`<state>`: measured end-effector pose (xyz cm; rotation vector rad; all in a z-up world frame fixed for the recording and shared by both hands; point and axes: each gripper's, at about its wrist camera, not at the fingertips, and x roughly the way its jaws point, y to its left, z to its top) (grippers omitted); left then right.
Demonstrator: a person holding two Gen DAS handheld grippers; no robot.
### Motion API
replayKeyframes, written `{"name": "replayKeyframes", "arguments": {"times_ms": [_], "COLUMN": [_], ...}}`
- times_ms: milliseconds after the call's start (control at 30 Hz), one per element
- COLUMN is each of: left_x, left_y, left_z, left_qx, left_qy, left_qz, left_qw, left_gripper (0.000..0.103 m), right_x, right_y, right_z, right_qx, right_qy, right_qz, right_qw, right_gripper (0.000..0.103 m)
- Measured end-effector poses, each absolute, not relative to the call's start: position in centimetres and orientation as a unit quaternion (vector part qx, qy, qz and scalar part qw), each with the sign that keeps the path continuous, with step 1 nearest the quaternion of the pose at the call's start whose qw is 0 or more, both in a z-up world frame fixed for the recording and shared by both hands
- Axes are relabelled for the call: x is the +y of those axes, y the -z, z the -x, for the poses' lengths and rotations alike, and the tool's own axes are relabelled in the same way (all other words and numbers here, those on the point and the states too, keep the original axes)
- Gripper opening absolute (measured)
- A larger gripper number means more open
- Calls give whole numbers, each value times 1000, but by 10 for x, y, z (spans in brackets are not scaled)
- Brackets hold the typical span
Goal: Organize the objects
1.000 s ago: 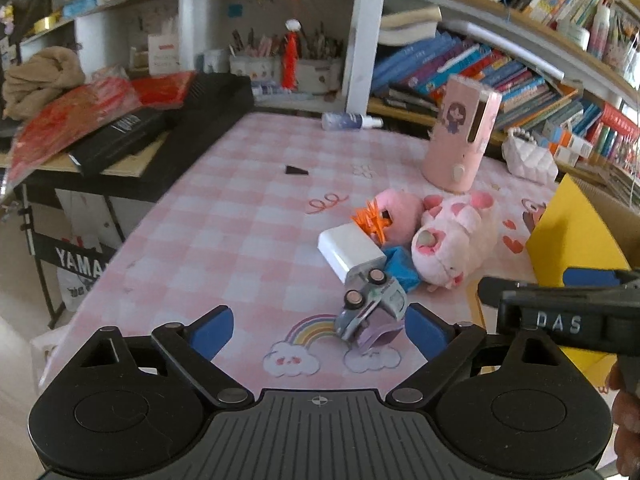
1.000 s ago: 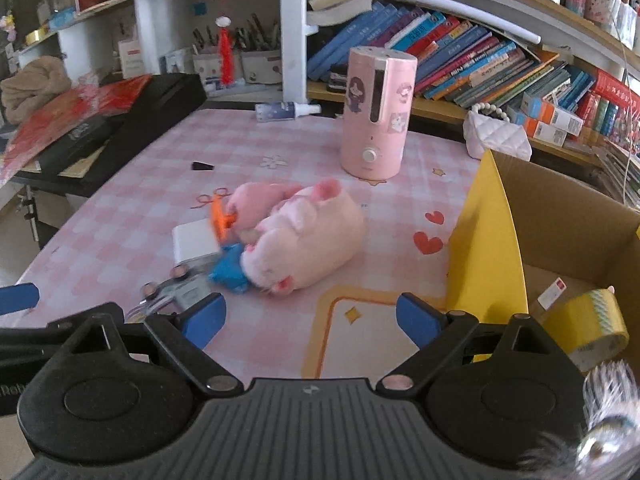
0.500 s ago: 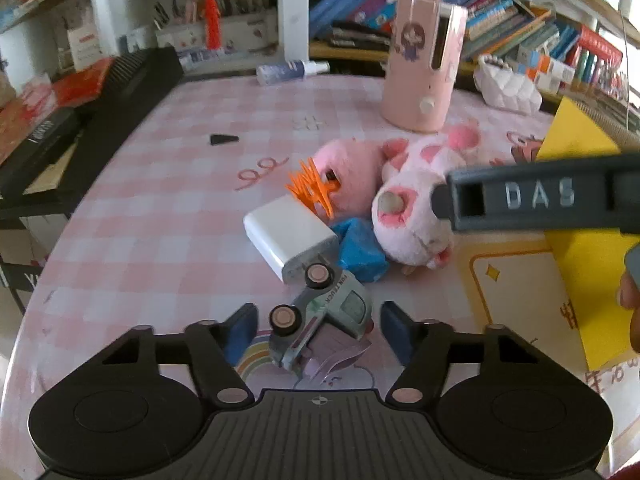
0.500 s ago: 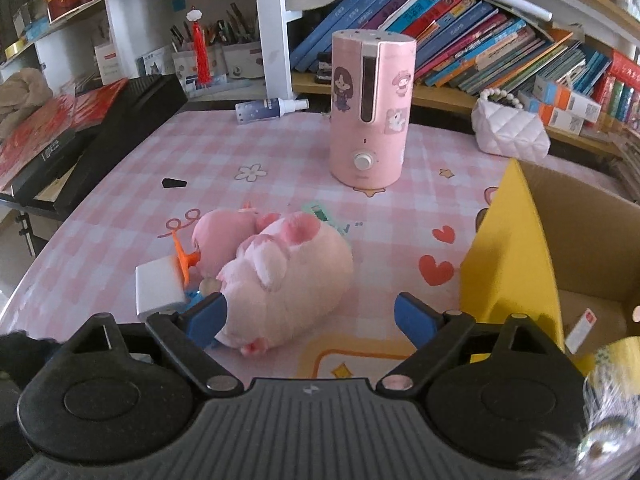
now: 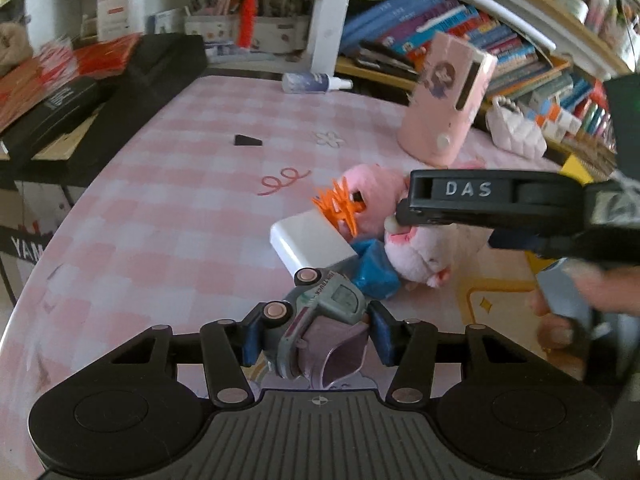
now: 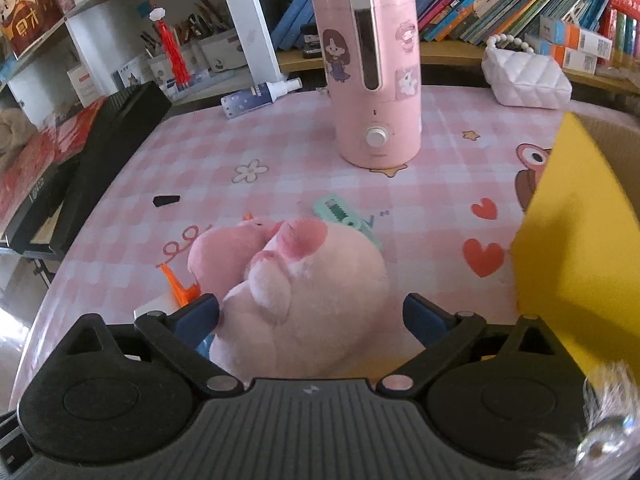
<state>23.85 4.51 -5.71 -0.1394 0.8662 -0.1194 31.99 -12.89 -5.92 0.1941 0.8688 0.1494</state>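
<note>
On the pink checked table [image 5: 168,216], the left gripper [image 5: 316,336] has its jaws closing about the toy truck [image 5: 316,320], which lies tipped on its side between the blue pads; both pads appear to touch it, though a firm grip cannot be confirmed. A second ago these jaws stood wide, short of the truck. Judgement: pickup of the truck is under way, lift not yet begun. The right gripper [image 6: 312,320] has its jaws wide and opening further, straddling the pink plush pig [image 6: 304,292] without pressing it; earlier the pig lay well ahead of it. The yellow-flapped cardboard box [image 6: 568,240], the likely destination, stands just right of the pig.
</note>
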Motion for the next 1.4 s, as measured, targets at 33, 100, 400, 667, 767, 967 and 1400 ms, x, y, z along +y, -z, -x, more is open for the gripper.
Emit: {"name": "replayKeyframes", "arguments": {"times_ms": [33, 100, 400, 667, 767, 967, 1400], "left_x": [47, 51, 71, 82, 82, 86, 100], "left_y": [56, 53, 23, 4, 3, 2, 4], "left_z": [-237, -234, -215, -178, -162, -129, -54], "left_qx": [418, 414, 376, 342, 340, 337, 345], "left_qy": [58, 60, 47, 44, 46, 52, 59], "left_qz": [70, 80, 116, 137, 134, 138, 135], "left_qw": [904, 905, 918, 929, 930, 930, 927], "left_gripper": [51, 51, 51, 51, 51, 51, 51], "right_x": [-130, -132, -134, -134, -132, -122, -101], "right_y": [61, 63, 27, -3, -6, 0, 8], "right_z": [-321, -322, -281, -220, -195, -156, -72], "right_qx": [417, 411, 371, 334, 336, 348, 363], "right_qy": [-74, -76, -82, -100, -100, -98, -100], "right_qz": [-102, -113, -60, -12, -2, 15, 19], "right_qw": [900, 901, 923, 937, 937, 932, 926], "right_gripper": [89, 82, 73, 73, 74, 74, 74]}}
